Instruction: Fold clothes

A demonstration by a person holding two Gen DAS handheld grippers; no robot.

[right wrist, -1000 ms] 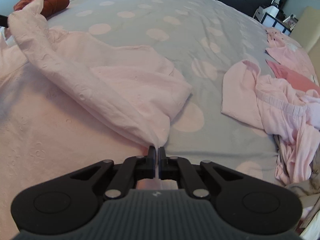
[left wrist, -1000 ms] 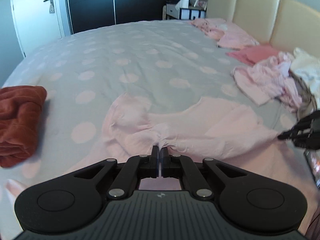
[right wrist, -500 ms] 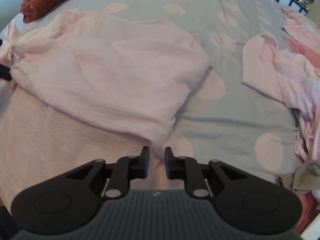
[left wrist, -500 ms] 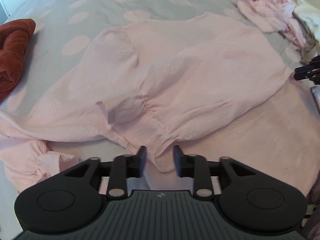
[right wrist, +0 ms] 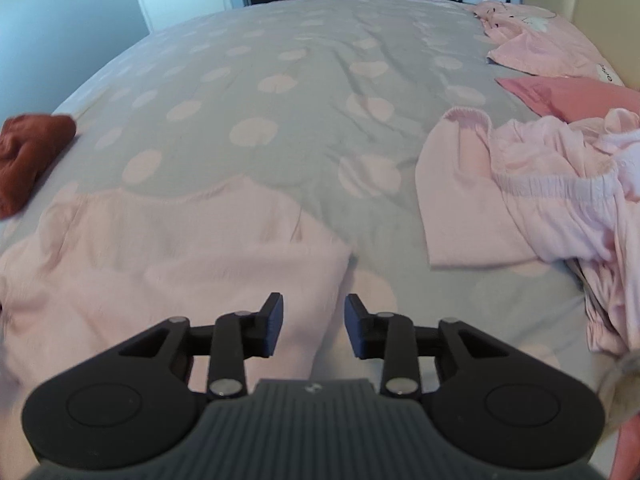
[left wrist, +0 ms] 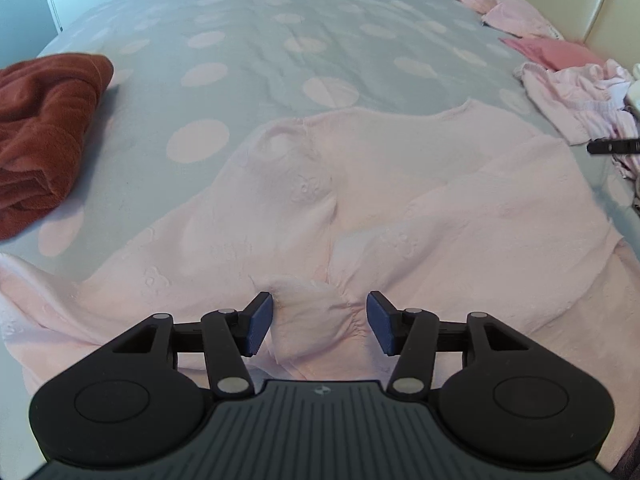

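Bed (left wrist: 248,20): grey cover with pale pink dots; carries every item listed.

Pink garment (left wrist: 400,208): pale, embroidered, laid across the bed with its upper part folded down over the lower. It spreads ahead of and beneath both tongs. A gathered cuff or hem lies loose between the pads of the left tongs (left wrist: 320,324), untouched by either. A folded edge lies under and between the right tongs (right wrist: 314,326), likewise unpressed.

Step in hand, judged: release after a fold. The fold is best kept by lifting both tongs straight clear so no cloth is dragged; edges should be checked for squareness and the bunched cuff smoothed before a further fold.

Tongs: both released, jaws opening, nothing gripped.

Rust-red folded cloth (left wrist: 44,132): well apart, far left of the left tongs.

Unfolded pink heap (right wrist: 560,184): right of the right tongs, apart.
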